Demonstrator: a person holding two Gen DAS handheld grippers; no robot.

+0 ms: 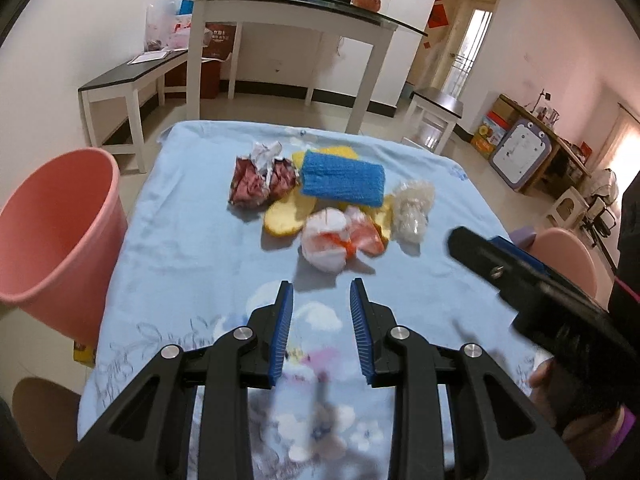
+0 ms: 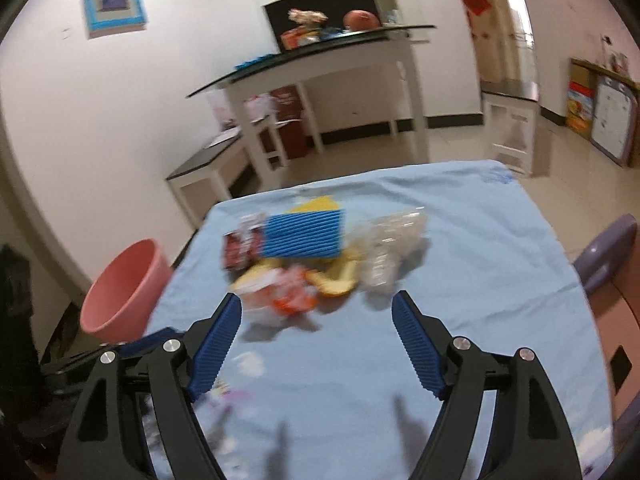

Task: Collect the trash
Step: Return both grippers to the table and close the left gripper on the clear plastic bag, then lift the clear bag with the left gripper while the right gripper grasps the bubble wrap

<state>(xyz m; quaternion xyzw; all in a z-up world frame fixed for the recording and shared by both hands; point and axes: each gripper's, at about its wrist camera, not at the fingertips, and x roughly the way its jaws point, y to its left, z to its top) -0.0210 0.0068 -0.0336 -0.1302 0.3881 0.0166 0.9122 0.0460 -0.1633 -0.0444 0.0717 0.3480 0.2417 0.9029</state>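
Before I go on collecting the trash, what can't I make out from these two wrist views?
- Inside of the pink plastic bin: left wrist view, hidden behind its near wall and cut by the frame edge.
- Yellow peel pieces: partly covered by the blue ribbed sponge.
- White and orange crumpled wrapper: right wrist view, motion blur.
- Clear crinkled plastic bag: contents blurred.
- Right gripper: its fingertips are not visible in the left wrist view.

A table under a light blue cloth (image 1: 168,248) bears a trash heap (image 1: 320,200).
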